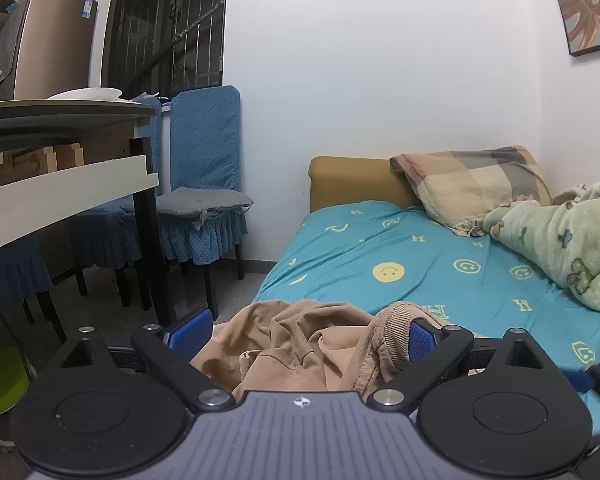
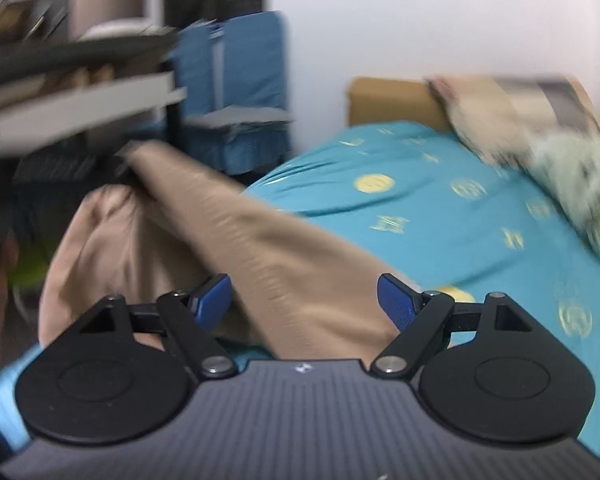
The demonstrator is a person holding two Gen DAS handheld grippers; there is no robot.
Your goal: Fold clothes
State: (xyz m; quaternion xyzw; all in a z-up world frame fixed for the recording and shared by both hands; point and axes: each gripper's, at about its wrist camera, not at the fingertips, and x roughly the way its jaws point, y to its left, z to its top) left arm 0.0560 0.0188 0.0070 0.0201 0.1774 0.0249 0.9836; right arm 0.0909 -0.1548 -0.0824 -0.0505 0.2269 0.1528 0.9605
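A tan garment (image 1: 300, 344) with a ribbed cuff lies bunched at the near edge of the bed with the teal smiley sheet (image 1: 400, 256). My left gripper (image 1: 304, 336) is open, its blue pads wide apart with the cloth heaped between them and the cuff draped against the right pad (image 1: 420, 340). In the blurred right wrist view the same tan garment (image 2: 236, 248) is stretched up toward the left, where a dark shape holds its far end. My right gripper (image 2: 304, 300) is open, with cloth lying between its fingers.
A plaid pillow (image 1: 472, 184) and a green blanket (image 1: 572, 240) lie at the bed's head and right. A table (image 1: 60, 152) with blue-covered chairs (image 1: 204, 184) stands left. A green stool (image 1: 0, 380) sits at lower left.
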